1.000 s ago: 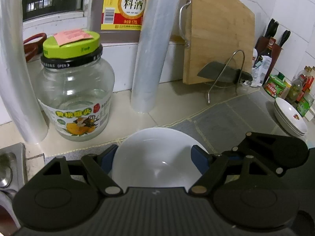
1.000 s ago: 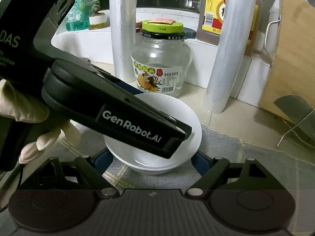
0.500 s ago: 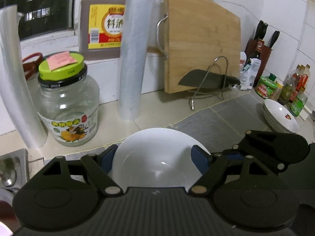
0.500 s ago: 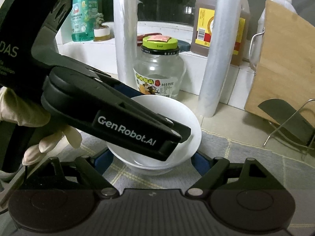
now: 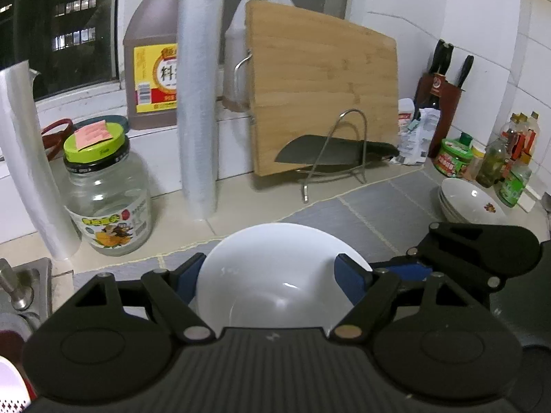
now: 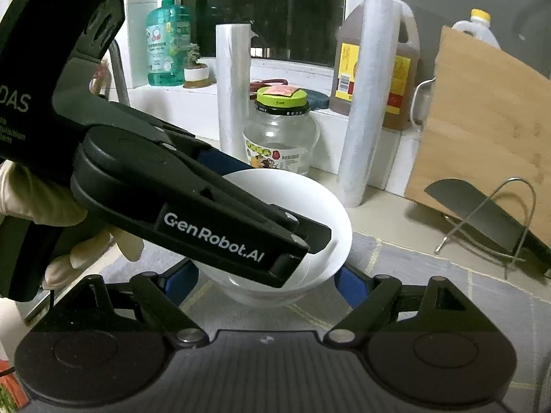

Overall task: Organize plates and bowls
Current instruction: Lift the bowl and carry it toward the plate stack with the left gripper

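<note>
You are holding the white bowl (image 5: 275, 275) up over the bench (image 5: 372, 213) with both claws, the left claw (image 5: 275, 277) and right claw (image 6: 267, 280) each pinching its sides, and next you need to carry it gently to the plate stack (image 5: 465, 201).

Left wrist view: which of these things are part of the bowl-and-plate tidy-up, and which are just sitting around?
Job:
white bowl, held in the left gripper
plate stack at the right

Lying about:
glass jar
cutting board
cleaver on its wire stand
two wrap rolls
cooking wine jug
knife block
</note>
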Demonstrator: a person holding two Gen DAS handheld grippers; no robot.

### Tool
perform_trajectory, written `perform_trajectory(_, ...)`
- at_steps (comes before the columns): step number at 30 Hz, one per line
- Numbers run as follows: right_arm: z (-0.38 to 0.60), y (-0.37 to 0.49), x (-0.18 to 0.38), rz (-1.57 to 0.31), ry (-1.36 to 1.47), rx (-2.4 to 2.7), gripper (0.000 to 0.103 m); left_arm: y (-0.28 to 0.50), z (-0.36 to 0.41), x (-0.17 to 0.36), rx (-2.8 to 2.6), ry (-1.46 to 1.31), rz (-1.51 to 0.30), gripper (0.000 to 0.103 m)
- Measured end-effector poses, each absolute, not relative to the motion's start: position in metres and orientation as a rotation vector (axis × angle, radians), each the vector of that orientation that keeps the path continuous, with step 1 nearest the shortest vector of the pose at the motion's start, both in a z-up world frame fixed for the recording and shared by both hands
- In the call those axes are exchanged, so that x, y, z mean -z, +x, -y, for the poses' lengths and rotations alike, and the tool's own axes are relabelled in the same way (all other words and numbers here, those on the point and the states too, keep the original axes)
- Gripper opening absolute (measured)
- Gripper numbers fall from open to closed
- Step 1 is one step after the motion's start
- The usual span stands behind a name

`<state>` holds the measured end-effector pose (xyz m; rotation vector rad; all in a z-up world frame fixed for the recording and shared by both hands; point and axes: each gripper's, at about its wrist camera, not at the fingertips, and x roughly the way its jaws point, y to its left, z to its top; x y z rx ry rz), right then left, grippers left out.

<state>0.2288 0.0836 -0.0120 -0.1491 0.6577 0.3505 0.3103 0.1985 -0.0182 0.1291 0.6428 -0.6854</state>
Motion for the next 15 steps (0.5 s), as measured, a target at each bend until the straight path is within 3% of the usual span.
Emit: perform_trajectory(15,-0.041,0.175,0.002,-0.636,-0.166,-0.330,0.089,0.258,-0.158,0.011,0.714,0.109,-0.610,0.079)
